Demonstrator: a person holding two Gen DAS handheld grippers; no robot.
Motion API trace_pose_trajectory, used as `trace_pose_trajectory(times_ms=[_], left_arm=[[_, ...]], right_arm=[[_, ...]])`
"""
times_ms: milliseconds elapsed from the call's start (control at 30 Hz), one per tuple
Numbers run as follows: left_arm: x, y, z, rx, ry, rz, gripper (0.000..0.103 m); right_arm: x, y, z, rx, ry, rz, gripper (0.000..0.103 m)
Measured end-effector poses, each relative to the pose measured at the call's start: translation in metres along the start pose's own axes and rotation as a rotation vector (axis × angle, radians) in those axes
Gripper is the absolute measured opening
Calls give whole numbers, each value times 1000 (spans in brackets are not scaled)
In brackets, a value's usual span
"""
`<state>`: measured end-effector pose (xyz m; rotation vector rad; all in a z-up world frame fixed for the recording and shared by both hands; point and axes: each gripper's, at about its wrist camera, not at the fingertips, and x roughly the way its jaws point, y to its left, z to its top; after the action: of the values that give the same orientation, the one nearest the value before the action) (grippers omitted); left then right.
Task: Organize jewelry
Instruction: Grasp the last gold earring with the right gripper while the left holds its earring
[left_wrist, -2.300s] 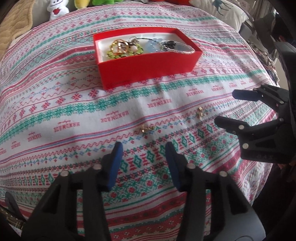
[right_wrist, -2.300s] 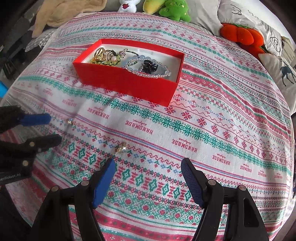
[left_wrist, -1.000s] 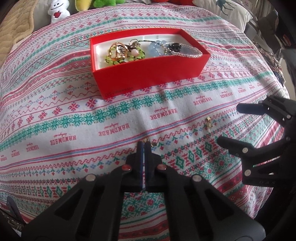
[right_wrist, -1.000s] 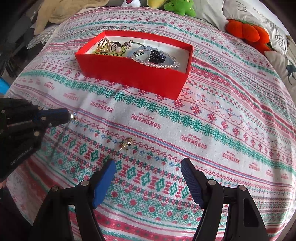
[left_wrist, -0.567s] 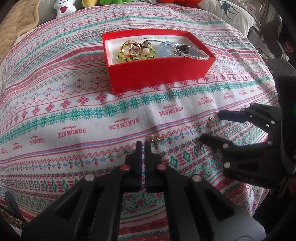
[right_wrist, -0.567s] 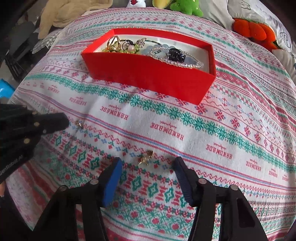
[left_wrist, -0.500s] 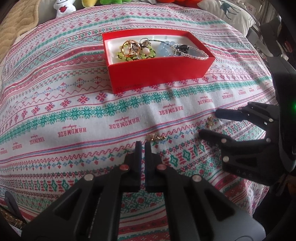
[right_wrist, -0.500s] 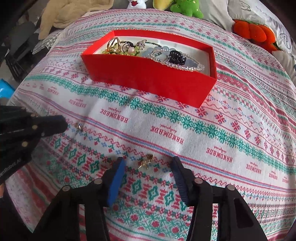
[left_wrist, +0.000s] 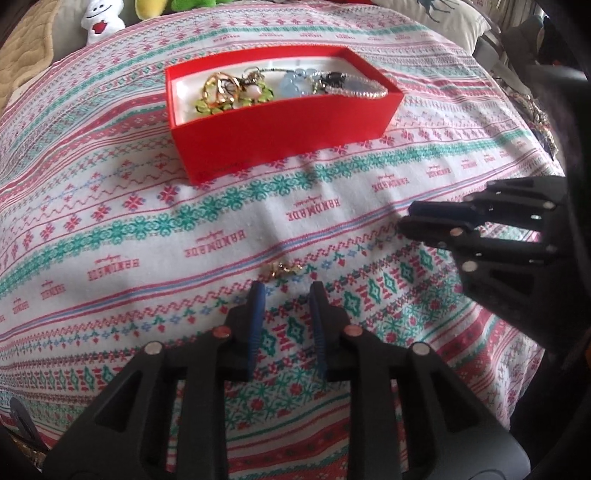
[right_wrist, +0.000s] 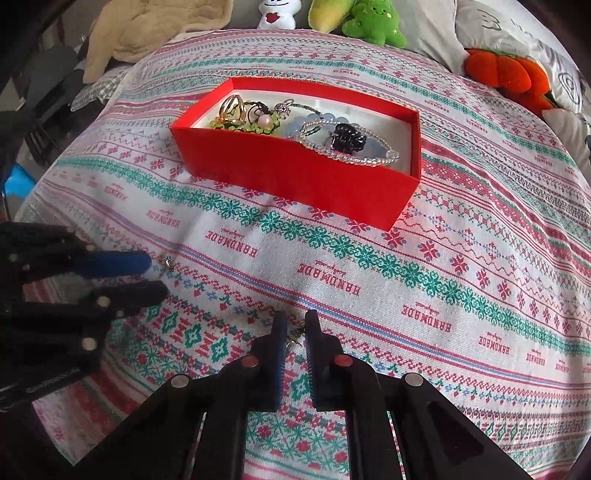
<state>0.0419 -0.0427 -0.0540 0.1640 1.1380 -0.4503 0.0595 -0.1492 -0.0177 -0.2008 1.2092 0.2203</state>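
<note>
A red box (left_wrist: 288, 125) (right_wrist: 295, 173) holds rings, bead bracelets and other jewelry. A small gold earring (left_wrist: 282, 269) lies on the patterned cloth just beyond my left gripper (left_wrist: 284, 291), which is open a little; it also shows in the right wrist view (right_wrist: 168, 263). My right gripper (right_wrist: 294, 325) is nearly shut around a second small gold earring (right_wrist: 295, 335) on the cloth, with a narrow gap still between the jaws. In the left wrist view the right gripper (left_wrist: 408, 218) hides that earring.
The patterned cloth (left_wrist: 110, 221) covers a rounded surface that drops off at the edges. Plush toys (right_wrist: 369, 18) and an orange pumpkin cushion (right_wrist: 506, 74) lie at the far side. A beige blanket (right_wrist: 147, 26) lies at the far left.
My left gripper has opened a little and sits behind the first earring. My right gripper has moved forward over the second earring and narrowed almost shut around it.
</note>
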Motion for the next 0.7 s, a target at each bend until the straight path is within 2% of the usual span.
trace_pose_trajectory(times_ms=[233,300,400,433,700], left_arm=[[11,1,5,-27,2,-11,26],[13,2,6,-38,6,-8,14],[13,2,8,-47,17,-8,11],[11,1,8,-44,18,-6,0],[-4,8,11,-77,1,-23,0]], right_arm=[[-5,0,-3,13,5,5,10],[-5,-2,-3,17,6,7,10],[-7,-4,-2,25,5,13,10],[-8,-5,-2,28,4,15,10],[-18,-10,4,54,-16,39,10]])
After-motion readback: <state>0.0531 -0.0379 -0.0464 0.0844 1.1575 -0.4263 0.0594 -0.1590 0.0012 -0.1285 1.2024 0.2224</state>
